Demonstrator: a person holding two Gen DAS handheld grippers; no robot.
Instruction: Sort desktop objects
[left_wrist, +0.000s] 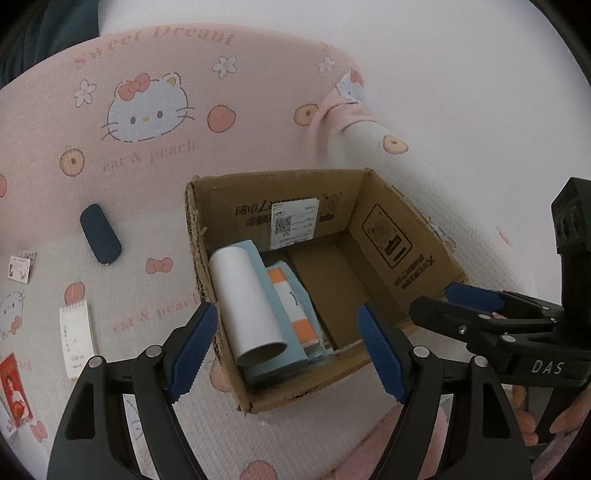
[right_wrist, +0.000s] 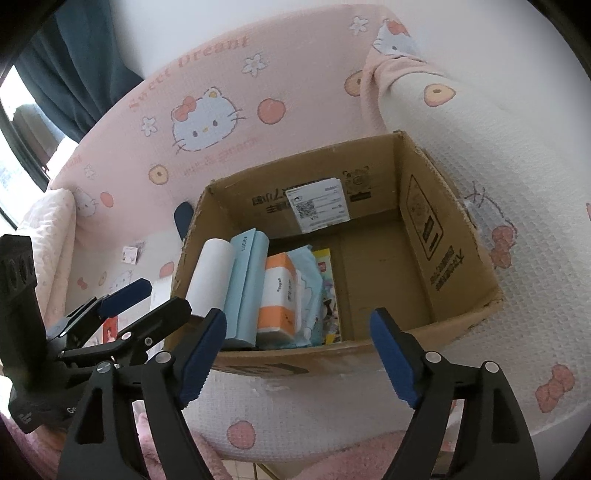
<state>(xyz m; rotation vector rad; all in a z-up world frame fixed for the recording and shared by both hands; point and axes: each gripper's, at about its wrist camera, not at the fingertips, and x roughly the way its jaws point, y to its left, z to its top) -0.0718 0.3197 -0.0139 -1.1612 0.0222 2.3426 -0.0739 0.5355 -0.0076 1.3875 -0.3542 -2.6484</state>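
Closest to the cameras, the left gripper (left_wrist: 288, 347) is seen with its two blue pads spread wide, and nothing is pinched between them. The right gripper (right_wrist: 299, 354) is also spread wide and nothing is held in it. Both are hung just above the near edge of the cardboard box (left_wrist: 406, 236), side by side.

Inside the box, a white roll (left_wrist: 247, 302) is laid against the left wall. Next to it a light blue case (right_wrist: 245, 291) is packed, then an orange and white tissue pack (right_wrist: 279, 299), then a soft blue packet (right_wrist: 308, 284) and a bright printed card (right_wrist: 327, 273). The right half of the box floor is left bare.

Farther out on the pink blanket (left_wrist: 155, 155), more things are waiting to be sorted. A white notepad (left_wrist: 75, 339) and a red card (left_wrist: 14, 391) are found near the left edge. A small pair of paper cards (left_wrist: 20, 266) is set a bit beyond, and a dark blue case (left_wrist: 100, 234) is laid farther still, apart from the box.

It is judged that one thing is just put away and the next pick is now due. For that, the left gripper should be swung over to the notepad or the dark case, lowered around it, and squeezed gently
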